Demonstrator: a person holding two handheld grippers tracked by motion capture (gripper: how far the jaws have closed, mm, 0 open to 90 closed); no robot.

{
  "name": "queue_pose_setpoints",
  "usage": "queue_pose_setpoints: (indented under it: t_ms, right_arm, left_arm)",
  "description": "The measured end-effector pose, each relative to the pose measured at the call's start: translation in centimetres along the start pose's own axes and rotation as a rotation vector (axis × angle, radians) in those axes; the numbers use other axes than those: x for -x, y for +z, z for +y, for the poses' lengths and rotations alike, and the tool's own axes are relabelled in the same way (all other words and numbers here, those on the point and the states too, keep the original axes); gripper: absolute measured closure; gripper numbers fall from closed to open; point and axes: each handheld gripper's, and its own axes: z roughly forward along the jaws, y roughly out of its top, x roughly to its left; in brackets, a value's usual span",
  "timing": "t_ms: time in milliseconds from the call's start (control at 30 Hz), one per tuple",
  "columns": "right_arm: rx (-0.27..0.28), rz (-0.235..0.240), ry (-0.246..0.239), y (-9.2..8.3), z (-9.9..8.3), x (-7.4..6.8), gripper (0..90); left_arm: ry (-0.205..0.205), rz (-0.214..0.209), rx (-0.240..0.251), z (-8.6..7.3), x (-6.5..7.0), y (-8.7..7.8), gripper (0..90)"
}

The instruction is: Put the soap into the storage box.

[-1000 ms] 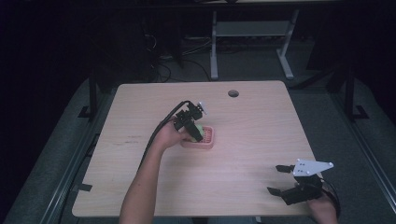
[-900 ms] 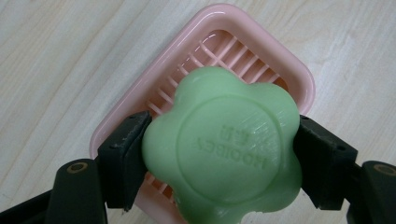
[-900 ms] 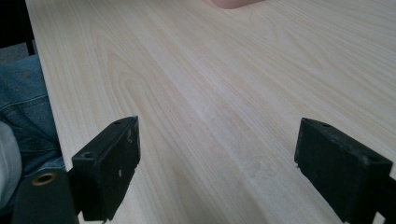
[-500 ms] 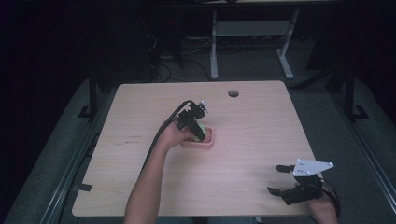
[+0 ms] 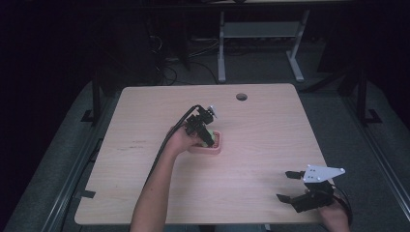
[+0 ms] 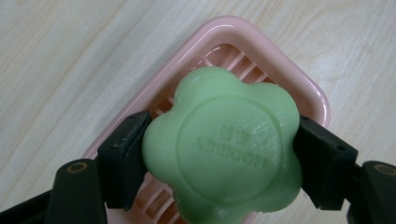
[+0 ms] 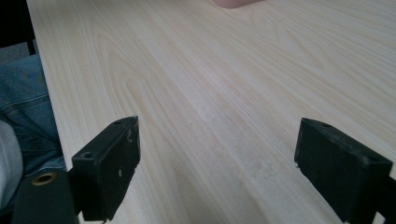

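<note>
I have the left claw (image 6: 219, 154) clamped on the green flower-shaped soap (image 6: 223, 150), one jaw pressed to each side of it, and I see it held right over the slatted pink soap dish (image 6: 261, 51) near the middle of the wooden counter (image 5: 270, 125); whether the soap touches the slats I cannot tell. My right claw (image 5: 289, 186) sits at the near right corner of the counter, well apart from the dish, its jaws spread wide with nothing but bare wood between them.
</note>
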Motion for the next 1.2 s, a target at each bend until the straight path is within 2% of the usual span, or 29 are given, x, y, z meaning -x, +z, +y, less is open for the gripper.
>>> queue_pose_setpoints:
  t_ms: [400, 667, 867, 1133, 1200]
  right_arm:
    - [-0.001, 0.001, 0.001, 0.1, 0.0, 0.0, 13.8]
    - [0.000, 0.001, -0.001, 0.1, 0.0, 0.0, 13.8]
    - [-0.001, 0.001, -0.004, 0.1, 0.1, -0.1, 13.8]
    - [-0.005, 0.001, -0.005, 0.1, 0.1, -0.1, 13.8]
    - [-0.002, 0.001, -0.004, 0.1, 0.1, -0.1, 13.8]
  left_arm:
    - [-0.015, 0.007, -0.009, -0.2, -0.2, 0.2, 26.3]
    - [-0.001, 0.024, -0.021, -0.2, 0.0, 0.1, 26.0]
    - [-0.005, 0.026, 0.025, -0.3, 0.0, -0.7, 25.5]
    - [-0.005, 0.026, 0.026, -0.4, 0.1, -1.0, 23.9]
    - [0.006, 0.035, 0.024, -0.4, 0.3, -1.1, 23.3]
